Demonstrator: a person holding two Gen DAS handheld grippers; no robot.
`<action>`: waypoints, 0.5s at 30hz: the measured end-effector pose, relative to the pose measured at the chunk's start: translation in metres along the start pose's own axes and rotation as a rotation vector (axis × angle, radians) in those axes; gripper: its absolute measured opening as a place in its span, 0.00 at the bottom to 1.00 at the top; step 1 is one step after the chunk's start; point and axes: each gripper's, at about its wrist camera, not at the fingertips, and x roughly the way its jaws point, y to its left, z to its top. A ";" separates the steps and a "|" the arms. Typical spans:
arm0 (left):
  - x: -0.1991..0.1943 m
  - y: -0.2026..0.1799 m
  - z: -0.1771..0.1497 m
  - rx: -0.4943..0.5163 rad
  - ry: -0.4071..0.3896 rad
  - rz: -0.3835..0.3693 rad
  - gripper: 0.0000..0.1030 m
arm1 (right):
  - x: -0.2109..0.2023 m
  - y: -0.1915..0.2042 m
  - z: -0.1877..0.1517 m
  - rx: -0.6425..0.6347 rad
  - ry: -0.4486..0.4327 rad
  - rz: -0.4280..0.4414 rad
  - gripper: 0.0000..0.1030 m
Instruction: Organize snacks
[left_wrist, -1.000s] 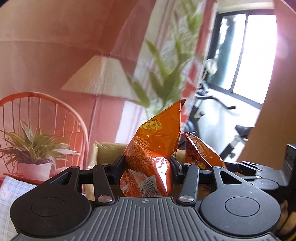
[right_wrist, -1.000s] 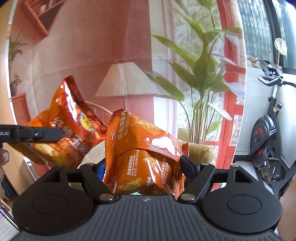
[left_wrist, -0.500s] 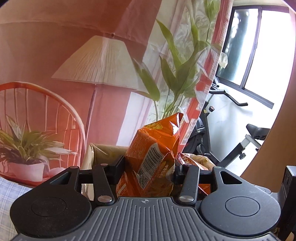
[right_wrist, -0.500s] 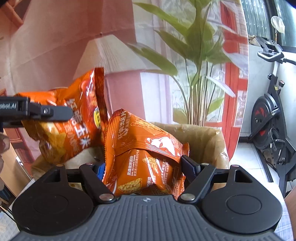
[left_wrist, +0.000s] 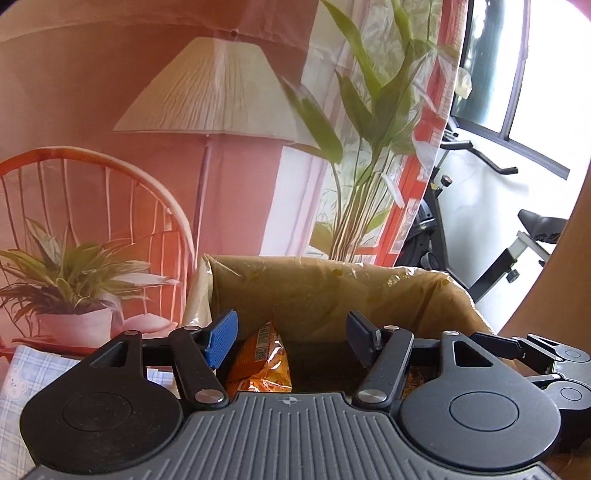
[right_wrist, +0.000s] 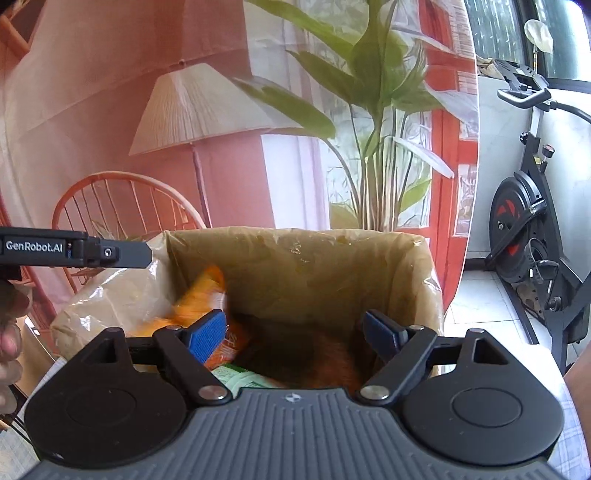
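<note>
Orange foil snack bag (left_wrist: 260, 363) lying inside brown plastic-lined box (left_wrist: 332, 280), loose between parting jaws.

Left gripper (left_wrist: 290, 338) and right gripper (right_wrist: 293, 332) both above box, jaws opening, gripping nothing; blurred orange packet (right_wrist: 201, 295) tumbling in by left wall. Risk: fingers snagging thin liner on withdrawal, dragging bags out.

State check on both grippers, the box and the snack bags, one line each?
left gripper: jaws opening, nothing between the pads
right gripper: jaws opening, empty
lined box: open-topped, holding bags
orange snack bag: released, lying inside the box
</note>
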 end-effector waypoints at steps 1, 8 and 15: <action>-0.004 0.001 -0.001 -0.002 -0.004 -0.006 0.66 | -0.004 0.001 -0.001 0.000 -0.004 0.003 0.82; -0.041 0.011 -0.015 0.014 -0.020 -0.014 0.65 | -0.035 0.010 -0.011 0.018 -0.033 0.022 0.82; -0.078 0.030 -0.035 0.018 -0.025 -0.014 0.65 | -0.065 0.025 -0.029 0.020 -0.060 0.039 0.82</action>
